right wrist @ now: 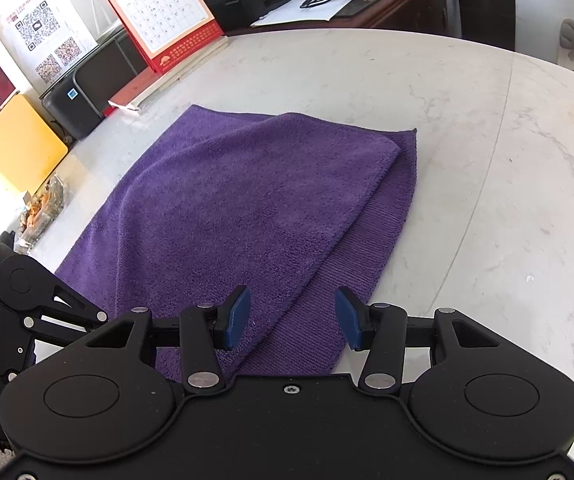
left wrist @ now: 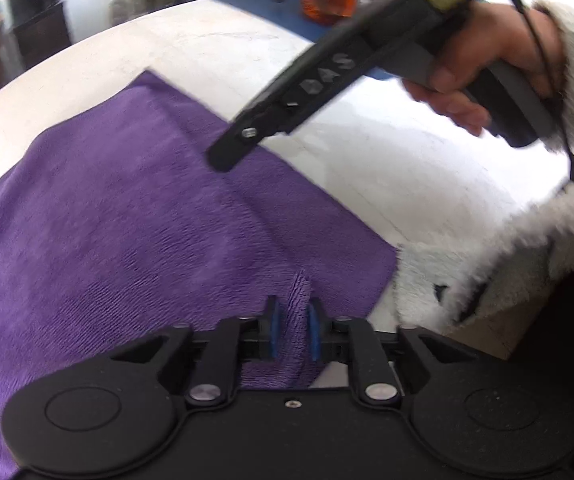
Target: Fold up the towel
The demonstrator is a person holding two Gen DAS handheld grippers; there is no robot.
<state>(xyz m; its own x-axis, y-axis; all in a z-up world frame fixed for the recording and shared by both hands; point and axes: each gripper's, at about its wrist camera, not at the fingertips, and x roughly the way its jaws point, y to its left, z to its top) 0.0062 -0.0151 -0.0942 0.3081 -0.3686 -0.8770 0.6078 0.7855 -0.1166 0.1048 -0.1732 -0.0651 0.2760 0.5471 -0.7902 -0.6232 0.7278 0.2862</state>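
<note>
Purple terry towel [right wrist: 247, 200] | left tongs [left wrist: 294, 320] pinching edge | marble table [right wrist: 487, 160]

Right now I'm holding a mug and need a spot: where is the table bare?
Bare marble table lies right of the purple towel out to the rim, and beyond its far edge. The left edge is crowded: calendar, printer, yellow pad.
</note>
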